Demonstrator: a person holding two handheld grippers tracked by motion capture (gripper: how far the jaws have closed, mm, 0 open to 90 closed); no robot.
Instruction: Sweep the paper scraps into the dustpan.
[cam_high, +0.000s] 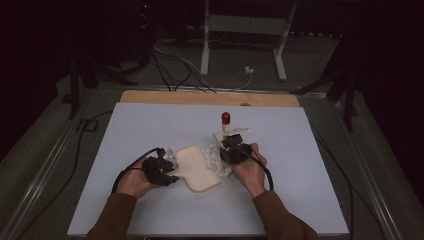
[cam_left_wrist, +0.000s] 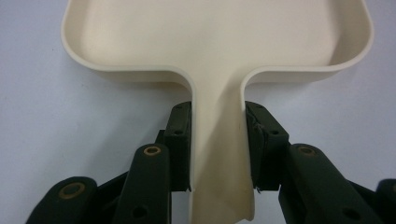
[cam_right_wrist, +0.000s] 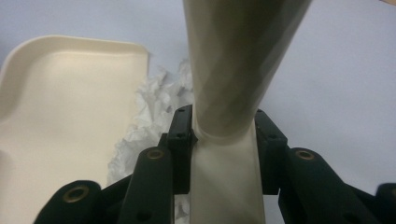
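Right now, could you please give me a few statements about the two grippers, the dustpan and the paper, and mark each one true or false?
1. The left gripper is shut on the handle of the cream dustpan. True.
2. The dustpan is full of crumpled paper. False: its tray is empty.
3. The white crumpled paper lies on the table beside the dustpan. True.
4. The right gripper is open and holds nothing. False: it grips a cream brush handle.

Crumpled paper (cam_high: 216, 159) right of dustpan (cam_high: 197, 167) (touching)
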